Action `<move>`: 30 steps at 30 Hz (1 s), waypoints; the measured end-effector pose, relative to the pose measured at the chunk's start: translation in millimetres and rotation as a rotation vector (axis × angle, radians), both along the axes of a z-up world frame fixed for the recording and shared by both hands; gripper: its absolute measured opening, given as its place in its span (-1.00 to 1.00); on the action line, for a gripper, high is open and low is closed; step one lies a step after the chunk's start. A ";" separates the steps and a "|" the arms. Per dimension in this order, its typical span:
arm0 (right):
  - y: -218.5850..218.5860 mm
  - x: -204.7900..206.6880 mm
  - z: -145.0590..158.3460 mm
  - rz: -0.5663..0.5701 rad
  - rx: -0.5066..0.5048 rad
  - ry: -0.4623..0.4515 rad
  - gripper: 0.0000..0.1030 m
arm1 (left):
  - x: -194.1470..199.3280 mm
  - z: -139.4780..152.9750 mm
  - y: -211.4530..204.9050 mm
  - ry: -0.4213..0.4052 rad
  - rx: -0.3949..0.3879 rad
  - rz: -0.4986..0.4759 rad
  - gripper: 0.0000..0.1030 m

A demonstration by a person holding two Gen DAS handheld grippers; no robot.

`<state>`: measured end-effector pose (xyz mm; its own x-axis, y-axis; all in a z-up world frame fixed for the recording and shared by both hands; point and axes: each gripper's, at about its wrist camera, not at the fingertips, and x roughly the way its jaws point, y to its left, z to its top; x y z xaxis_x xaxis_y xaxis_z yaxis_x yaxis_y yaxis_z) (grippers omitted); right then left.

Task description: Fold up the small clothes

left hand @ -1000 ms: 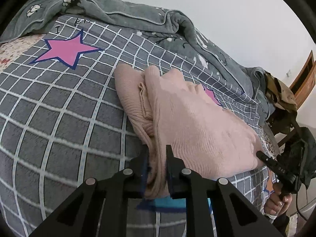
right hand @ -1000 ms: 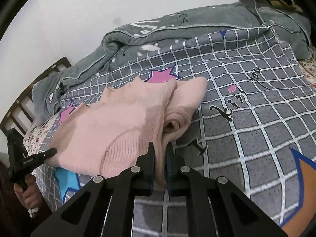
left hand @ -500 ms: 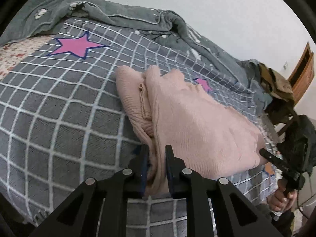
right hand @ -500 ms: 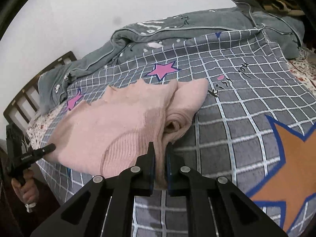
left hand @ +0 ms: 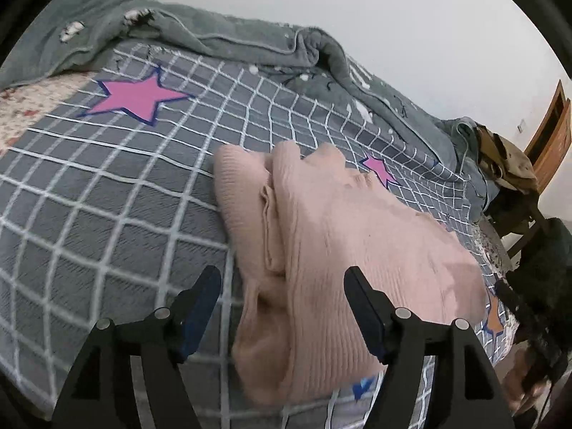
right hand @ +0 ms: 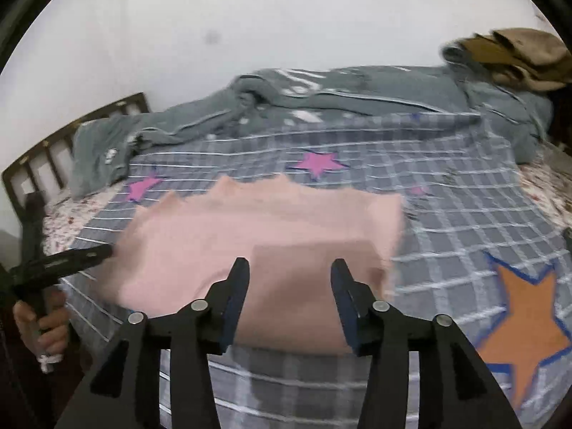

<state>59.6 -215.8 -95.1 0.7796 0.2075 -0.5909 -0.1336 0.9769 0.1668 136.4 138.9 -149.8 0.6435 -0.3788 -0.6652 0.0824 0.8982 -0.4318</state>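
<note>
left claw (left hand: 282, 286) released | right claw (right hand: 289, 279) released | pink sweater (left hand: 343, 250) folded, long axis between claws

the sweater (left hand: 350, 250) was a pale, dusty pink in a fine ribbed knit. under it the bedcover (left hand: 107, 221) was slate grey, crossed by a white grid and printed with stars: a magenta star (left hand: 137, 96) edged in dark blue, and an orange star (right hand: 525, 325) outlined in brighter blue. the blanket (left hand: 228, 39) bunched along the wall was a grey-green with small white motifs and pale piping. a floral sheet (left hand: 25, 107) was cream with reddish specks. each tool (left hand: 280, 300) was matte black, its fingers (left hand: 203, 307) lined with blue pads. the wall (right hand: 286, 18) was off-white.
</note>
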 end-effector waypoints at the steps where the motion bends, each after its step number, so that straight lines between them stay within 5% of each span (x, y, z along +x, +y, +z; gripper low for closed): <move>1: 12.3 4.0 -2.3 0.014 -0.002 0.000 -0.06 | 5.3 -3.2 -1.2 0.012 -0.004 -0.002 0.35; 10: 67.9 45.0 -55.7 -0.027 -0.039 0.068 0.02 | 33.6 -18.8 -8.7 0.026 0.018 -0.032 0.44; 22: 91.1 107.5 -62.3 -0.167 -0.091 0.081 0.16 | 44.7 -17.9 -10.8 0.040 0.037 -0.047 0.46; 30: 95.1 107.7 -68.4 -0.170 -0.118 0.052 0.18 | 39.1 -20.7 -20.9 -0.003 0.115 -0.045 0.48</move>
